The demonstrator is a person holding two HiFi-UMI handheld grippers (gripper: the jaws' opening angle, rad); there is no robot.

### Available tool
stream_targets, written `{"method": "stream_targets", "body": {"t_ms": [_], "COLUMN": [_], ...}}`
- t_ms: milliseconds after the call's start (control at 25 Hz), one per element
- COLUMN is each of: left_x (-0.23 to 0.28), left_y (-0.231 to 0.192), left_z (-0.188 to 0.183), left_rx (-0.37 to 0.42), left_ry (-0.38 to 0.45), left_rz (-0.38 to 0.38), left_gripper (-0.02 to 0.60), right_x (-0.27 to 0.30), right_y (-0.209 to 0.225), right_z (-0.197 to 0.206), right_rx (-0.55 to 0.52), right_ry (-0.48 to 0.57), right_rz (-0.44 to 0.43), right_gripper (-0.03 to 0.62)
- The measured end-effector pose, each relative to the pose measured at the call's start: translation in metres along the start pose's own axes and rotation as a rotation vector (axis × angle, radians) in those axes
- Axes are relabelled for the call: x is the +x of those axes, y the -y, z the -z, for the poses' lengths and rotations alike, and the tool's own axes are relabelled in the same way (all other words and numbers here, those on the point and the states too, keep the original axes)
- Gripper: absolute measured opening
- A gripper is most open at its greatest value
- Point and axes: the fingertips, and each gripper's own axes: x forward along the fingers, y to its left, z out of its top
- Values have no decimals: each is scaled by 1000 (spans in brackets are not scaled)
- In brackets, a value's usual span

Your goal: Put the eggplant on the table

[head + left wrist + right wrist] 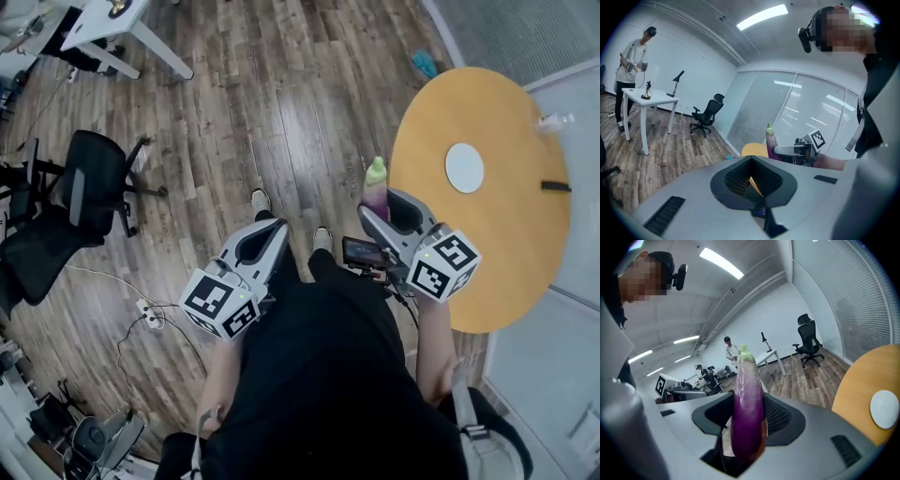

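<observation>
Biggest thing in your head view is the round yellow counter (506, 253) filling the right side, with the wood floor to its left. At the left edge there's a black office chair (75, 202).

Your left claw (272, 230) sits at centre-left. Its jaws are together with nothing between them.

Your right claw (384, 206) is clamped on the eggplant (748, 404), squeezing its purple lower end. The only print I can see is the black-and-white square markers on each claw's cube.

The eggplant's long axis runs up the frame, green cap at the top and purple end down in the jaws. In the right gripper view it stands nearly upright. In the head view it shows against the floor, just left of the counter's rim, not resting on it.

Smallest is a white disc (464, 168) lying on the counter at the upper right.
</observation>
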Motion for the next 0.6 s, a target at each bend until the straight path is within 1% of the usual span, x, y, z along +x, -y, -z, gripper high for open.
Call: {"method": "stream_targets", "body": {"t_ms": [200, 280, 400, 600], "left_x": [5, 11, 22, 28], "left_y": [-62, -85, -112, -158], "left_z": [-48, -68, -96, -121], "left_rx": [16, 23, 55, 84], "left_ry": [3, -5, -14, -20], "left_rz": [38, 67, 124, 172], "left_gripper": [11, 10, 11, 11], "right_x": [45, 64, 90, 129], "right_y": [-6, -8, -8, -8], "right_z": [-42, -62, -85, -105], "right_rx": [-15, -13, -12, -23], "right_ry": [23, 34, 60, 102], "right_rz": [60, 87, 126, 182], "right_gripper": [212, 212, 212, 212]}}
